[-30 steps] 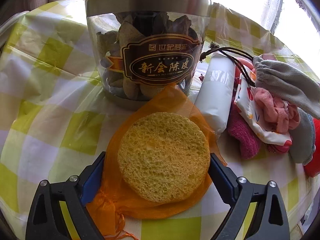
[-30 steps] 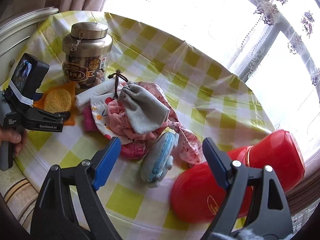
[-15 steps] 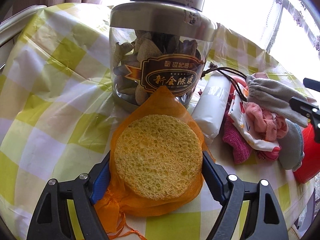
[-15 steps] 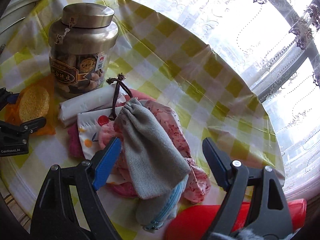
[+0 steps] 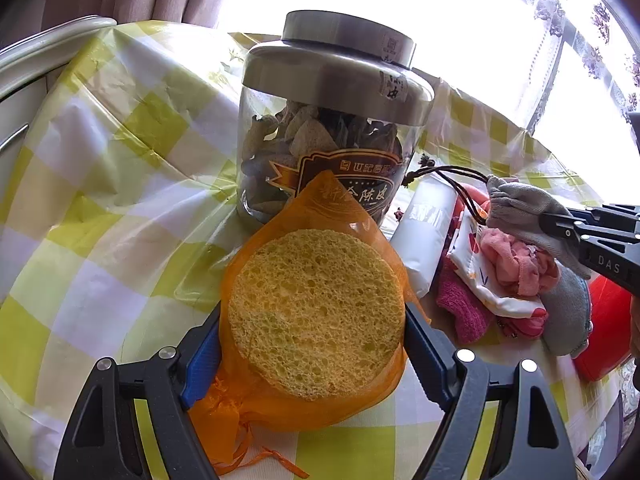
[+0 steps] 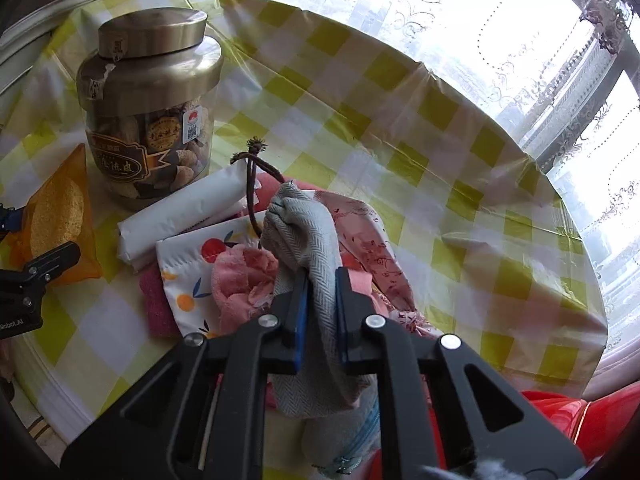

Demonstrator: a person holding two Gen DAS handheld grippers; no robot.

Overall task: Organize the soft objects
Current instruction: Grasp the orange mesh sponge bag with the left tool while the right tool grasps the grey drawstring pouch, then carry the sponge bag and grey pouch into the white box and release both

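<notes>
My left gripper (image 5: 312, 320) is shut on a round yellow sponge (image 5: 316, 312) inside an orange mesh bag (image 5: 280, 404), held just in front of the jar. My right gripper (image 6: 322, 280) is shut on a grey drawstring pouch (image 6: 308, 236) that lies on top of a pile of soft things: a pink cloth (image 6: 244, 276), a fruit-print pouch (image 6: 188, 256), a white roll (image 6: 184, 208) and a pink patterned cloth (image 6: 372, 236). The pouch also shows in the left wrist view (image 5: 520, 204), with the right gripper's fingers (image 5: 568, 228) on it.
A tall glass jar with a metal lid (image 5: 332, 128) stands on the round table with its yellow-checked cloth (image 6: 400, 128). A red container (image 6: 600, 412) lies at the near right. A magenta cloth (image 5: 464, 304) and a grey zip pouch (image 5: 568, 312) lie in the pile.
My right gripper has moved forward to the pile and closed on the grey pouch. My left gripper has closed on the sponge in its bag and lifted it slightly back from the jar.
</notes>
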